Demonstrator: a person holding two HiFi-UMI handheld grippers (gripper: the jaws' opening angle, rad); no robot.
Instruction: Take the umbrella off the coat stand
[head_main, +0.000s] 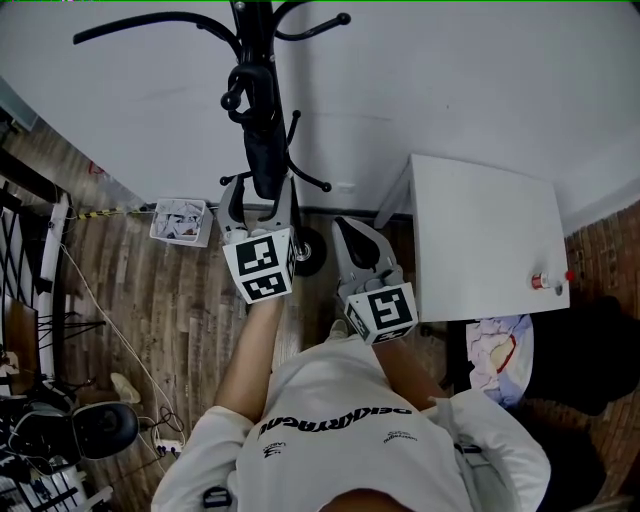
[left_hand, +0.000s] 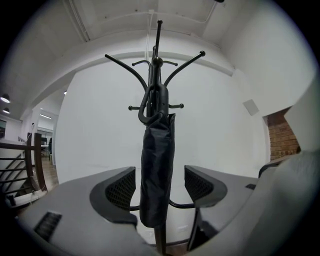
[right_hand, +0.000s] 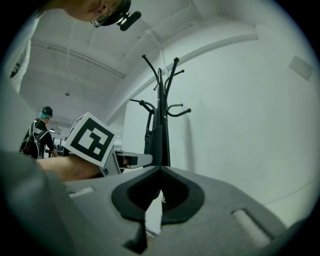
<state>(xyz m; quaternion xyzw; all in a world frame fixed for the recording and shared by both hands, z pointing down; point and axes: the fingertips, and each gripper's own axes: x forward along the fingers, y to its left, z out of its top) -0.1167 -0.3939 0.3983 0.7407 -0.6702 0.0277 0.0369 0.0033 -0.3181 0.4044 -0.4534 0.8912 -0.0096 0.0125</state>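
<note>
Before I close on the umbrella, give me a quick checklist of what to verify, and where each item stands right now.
1. Left gripper jaws apart: ok.
2. Umbrella between those jaws: ok, roughly centred, with a gap on each side.
3. Pads pressing on the umbrella: not ok, no contact yet.
4. Handle lifted free of the coat stand: not ok, it hangs there.
5. Which hook bears the handle, and whether it will slip off cleanly: cannot tell.
6. Right gripper out of the way: ok, shut, empty, and off to the side of the stand.
</note>
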